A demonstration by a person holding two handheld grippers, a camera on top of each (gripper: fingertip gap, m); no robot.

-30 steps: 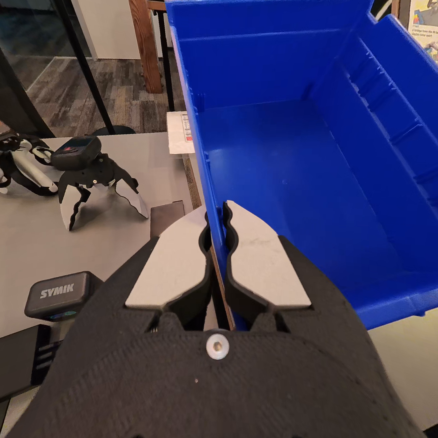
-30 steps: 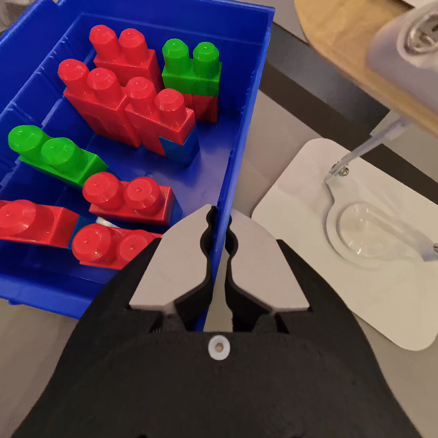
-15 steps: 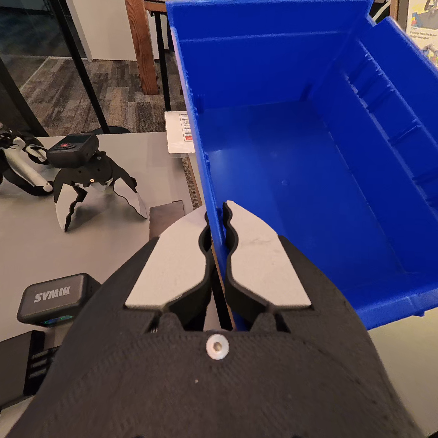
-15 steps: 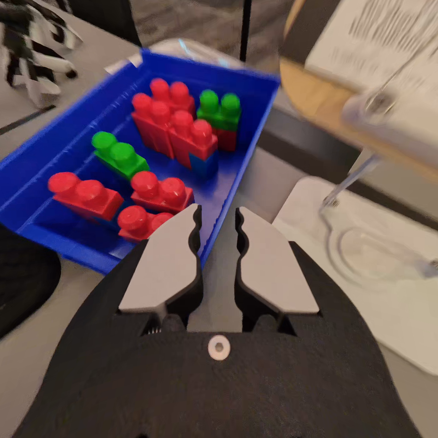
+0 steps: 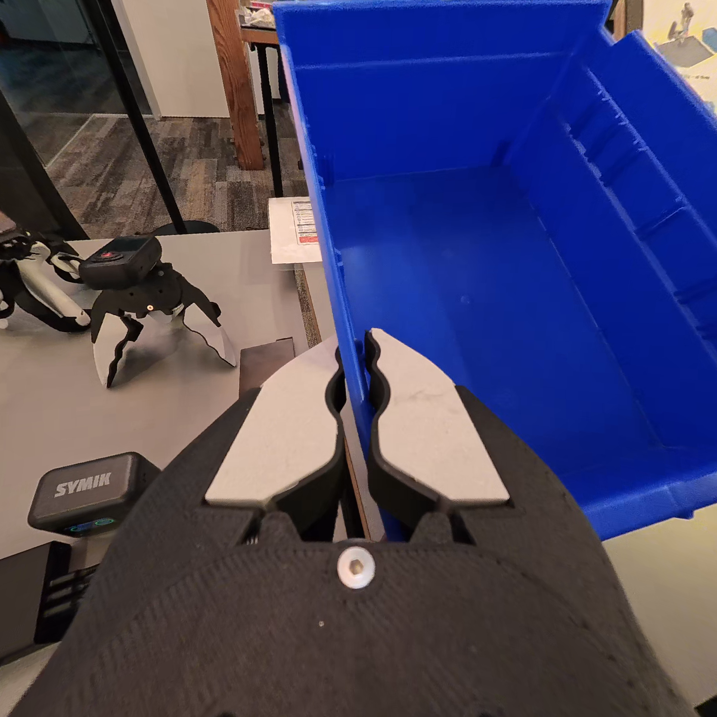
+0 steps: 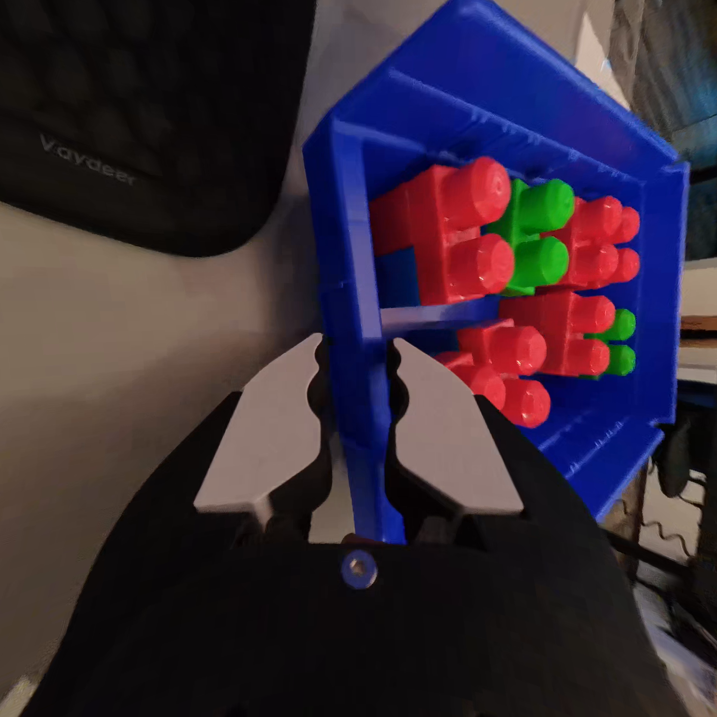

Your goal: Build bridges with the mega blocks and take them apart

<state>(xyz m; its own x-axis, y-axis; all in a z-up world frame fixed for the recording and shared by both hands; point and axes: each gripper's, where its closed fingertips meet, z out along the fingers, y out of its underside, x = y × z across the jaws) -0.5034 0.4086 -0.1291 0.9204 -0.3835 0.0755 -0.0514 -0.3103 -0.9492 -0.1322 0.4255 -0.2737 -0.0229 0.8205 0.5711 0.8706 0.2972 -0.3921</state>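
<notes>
The left gripper (image 5: 355, 345) is clamped on the side wall of an empty blue bin (image 5: 485, 302), one finger outside and one inside, with both pads pressed on the thin plastic. Beside it, on the grey table (image 5: 46, 407), lie a small black device (image 5: 89, 492) and, farther away, a spare gripper (image 5: 155, 310) standing on its open fingers. The right gripper (image 6: 359, 349) stands around the thick rim of a second blue bin (image 6: 582, 128), and its pads seem to press on the rim from both sides, though this view is a little blurred. This bin is tipped on its side, so the opening faces the camera; inside it the red blocks (image 6: 465, 248) and green blocks (image 6: 539, 232) are piled against the bottom. I judge that this is the start of the building step: the blocks are being emptied out. The next move asks for tipping this bin more, over the table or the empty bin, with a firm hold so the rim does not slip.
</notes>
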